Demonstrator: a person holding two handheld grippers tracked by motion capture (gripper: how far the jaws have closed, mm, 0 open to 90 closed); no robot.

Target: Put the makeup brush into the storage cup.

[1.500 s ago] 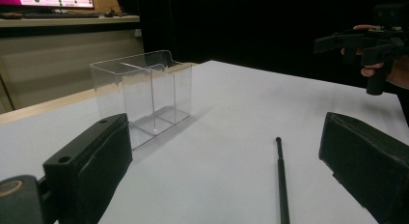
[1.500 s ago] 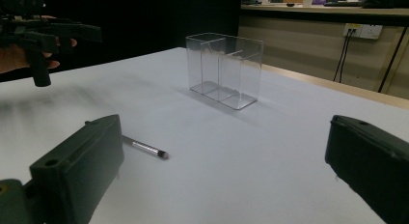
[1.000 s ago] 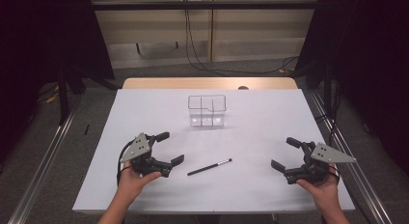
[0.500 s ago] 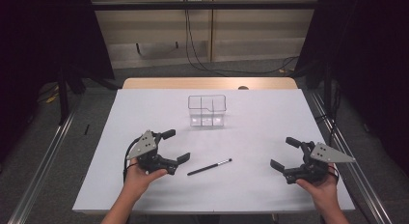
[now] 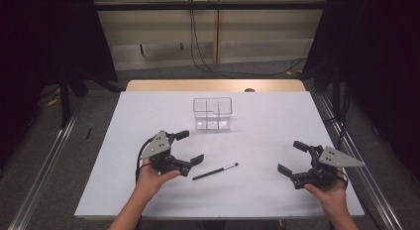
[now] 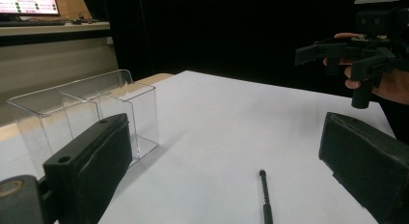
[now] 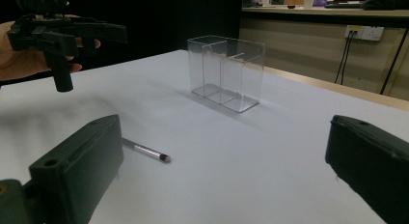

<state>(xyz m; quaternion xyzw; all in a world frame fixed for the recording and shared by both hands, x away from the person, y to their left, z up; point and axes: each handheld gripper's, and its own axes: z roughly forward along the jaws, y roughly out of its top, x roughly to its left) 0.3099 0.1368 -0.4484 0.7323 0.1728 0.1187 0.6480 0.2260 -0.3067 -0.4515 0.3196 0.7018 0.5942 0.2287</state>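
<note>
Lower centre of the high view: a black pen [image 5: 215, 171] lies flat on the white desk [image 5: 267, 126], just right of my left tool [image 5: 190, 146], jaws spread and empty. My right tool [image 5: 293, 157], likewise agape, waits at lower right. To grip well, I judge I must straddle the barrel mid-length, low, then pinch squarely.

A lab: black curtains [image 5: 44, 36], floor rails [image 5: 44, 175], white-covered table [image 5: 148, 116], trailing wall cables [image 5: 198, 46].
</note>
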